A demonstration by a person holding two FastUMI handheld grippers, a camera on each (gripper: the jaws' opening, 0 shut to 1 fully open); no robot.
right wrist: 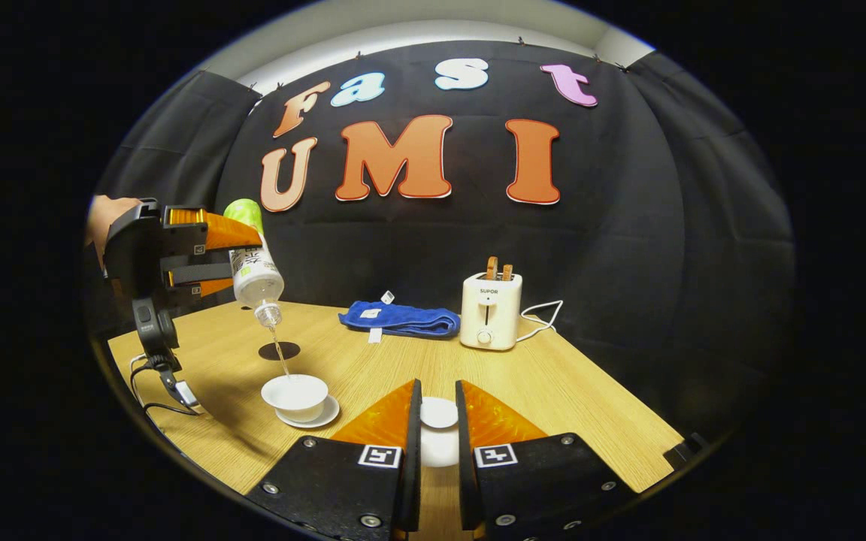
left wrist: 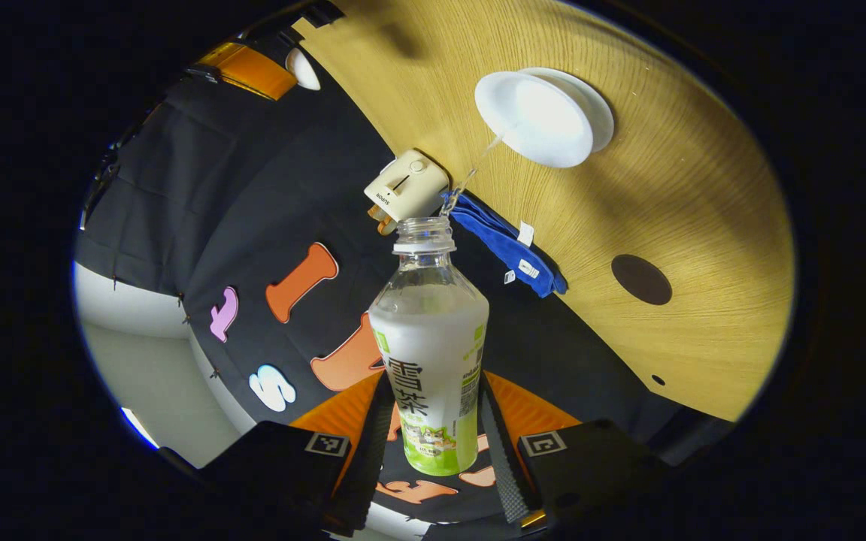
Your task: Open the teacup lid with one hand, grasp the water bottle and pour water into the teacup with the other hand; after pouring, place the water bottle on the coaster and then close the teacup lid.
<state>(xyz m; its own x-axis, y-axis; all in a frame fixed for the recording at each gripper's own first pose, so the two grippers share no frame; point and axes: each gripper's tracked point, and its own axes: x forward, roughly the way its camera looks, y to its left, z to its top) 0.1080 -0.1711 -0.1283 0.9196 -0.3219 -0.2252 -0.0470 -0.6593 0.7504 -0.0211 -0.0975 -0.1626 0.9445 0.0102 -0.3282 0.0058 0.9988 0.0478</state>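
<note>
Clear ribbed water bottle point(left wrist: 431, 353) over round white teacup point(right wrist: 295, 393)

Each hand-held gripper has a chunky black body with round screws and a small black-and-white square marker on each side. The left hand-held gripper point(right wrist: 249, 248) has orange parts, a black handle and a black cable hanging down. The right hand-held gripper point(right wrist: 437, 421) has orange wedges too.

Wooden table point(right wrist: 568, 391); on it teacup point(right wrist: 295, 394) on saucer point(right wrist: 322, 418), dark coaster point(right wrist: 280, 350), blue cloth point(right wrist: 401, 318), toaster point(right wrist: 490, 311)
</note>
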